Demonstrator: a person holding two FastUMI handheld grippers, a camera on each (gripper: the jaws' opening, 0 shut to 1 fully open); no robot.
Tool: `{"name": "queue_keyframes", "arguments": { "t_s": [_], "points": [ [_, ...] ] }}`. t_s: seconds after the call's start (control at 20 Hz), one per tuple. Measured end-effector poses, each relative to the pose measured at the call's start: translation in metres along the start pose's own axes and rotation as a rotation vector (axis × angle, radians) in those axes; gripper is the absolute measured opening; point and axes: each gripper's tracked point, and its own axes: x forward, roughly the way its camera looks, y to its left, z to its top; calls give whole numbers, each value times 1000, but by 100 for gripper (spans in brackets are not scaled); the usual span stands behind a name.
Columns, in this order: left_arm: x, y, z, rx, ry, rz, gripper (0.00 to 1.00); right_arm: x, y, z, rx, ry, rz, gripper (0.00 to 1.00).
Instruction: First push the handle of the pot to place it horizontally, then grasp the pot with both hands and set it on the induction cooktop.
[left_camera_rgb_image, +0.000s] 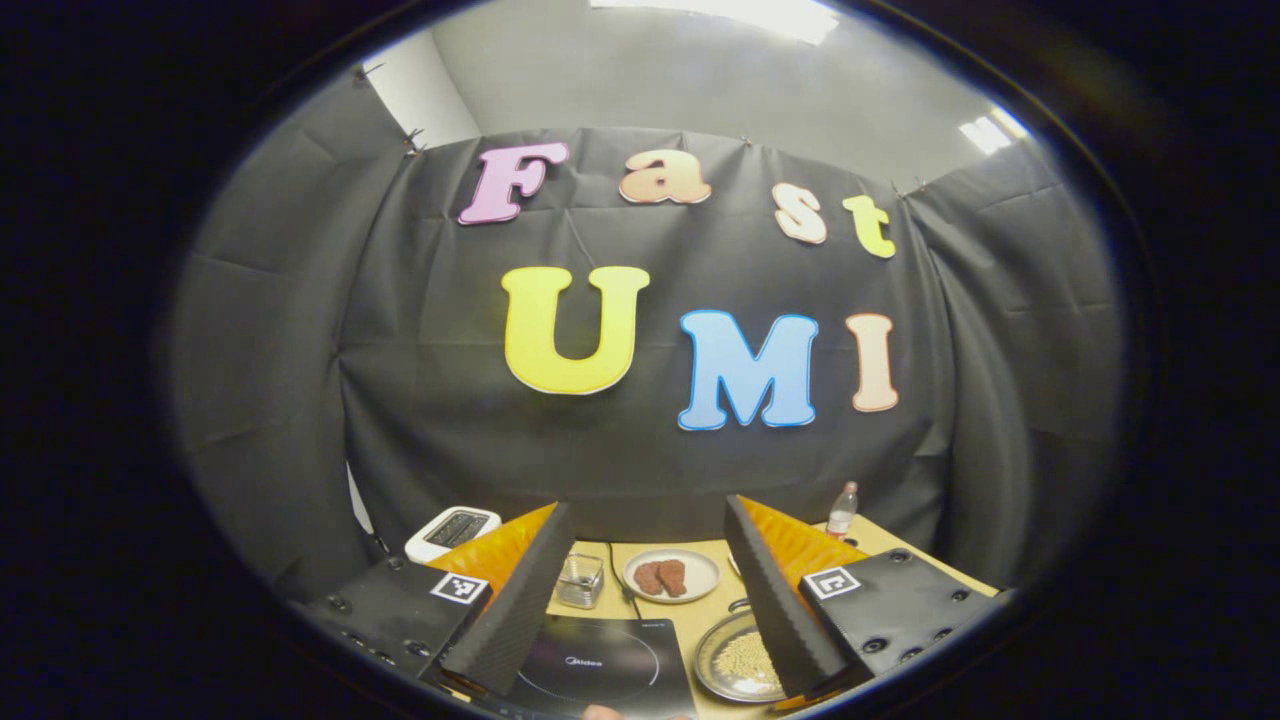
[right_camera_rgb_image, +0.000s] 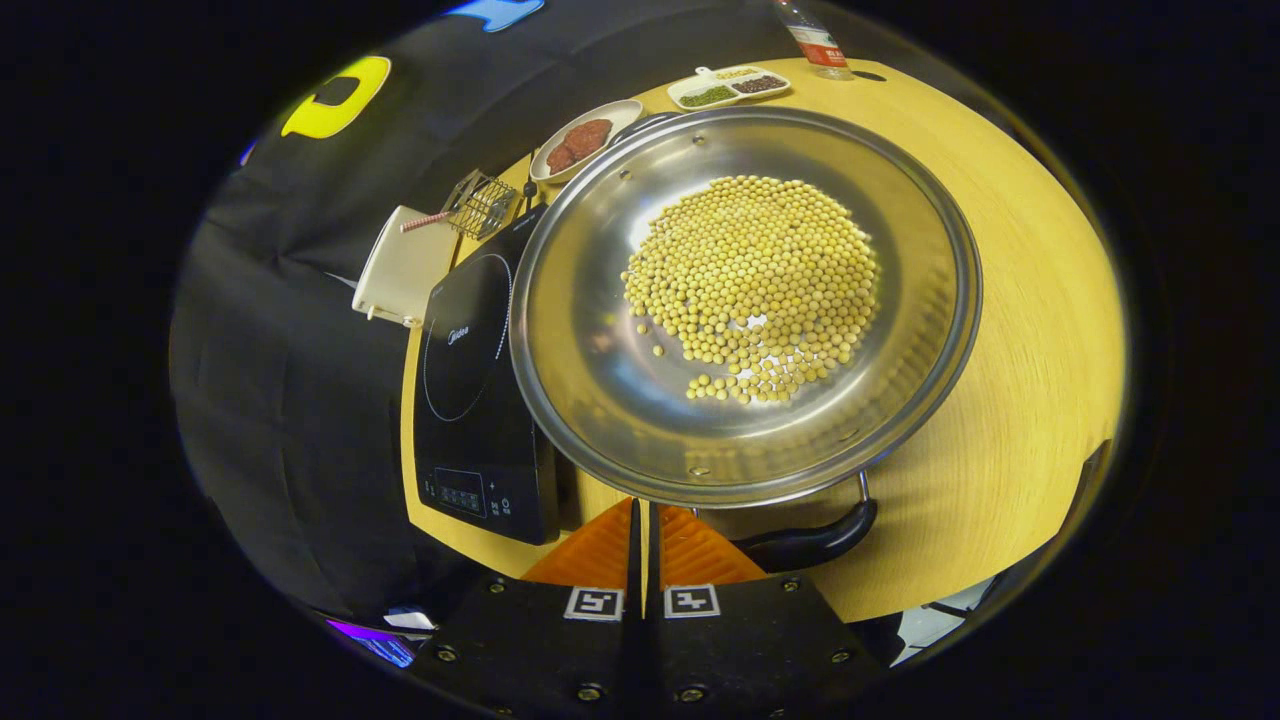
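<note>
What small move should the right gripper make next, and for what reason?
Probably a short nudge of the right gripper against the black curved pot handle beside it. Its fingers are closed together at the rim of the round steel pot of yellow beans, gripping nothing. The pot rests on the wooden table, next to the black induction cooktop, so the handle step seems to come first.

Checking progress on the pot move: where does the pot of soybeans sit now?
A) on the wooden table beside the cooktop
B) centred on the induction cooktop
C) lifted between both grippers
A: in the right gripper view the pot rests on the table, with the induction cooktop bare beside it.
</note>
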Motion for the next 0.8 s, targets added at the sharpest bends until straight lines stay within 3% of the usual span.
{"name": "queue_keyframes", "arguments": {
  "t_s": [0.3,0.45,0.5,0.8],
  "points": [
    [4,-23,3,-4,-2,-27,100,-11,-23,3,5,-6,-8,1],
    [5,-37,3,-6,-9,-39,95,-16,-34,3,0,-5,-15,1],
    [5,-41,3,-5,-7,-42,99,-18,-38,4,-1,-5,-17,1],
    [2,-59,-3,9,11,-38,99,-31,-65,10,-55,-5,-67,1]
  ]
}}
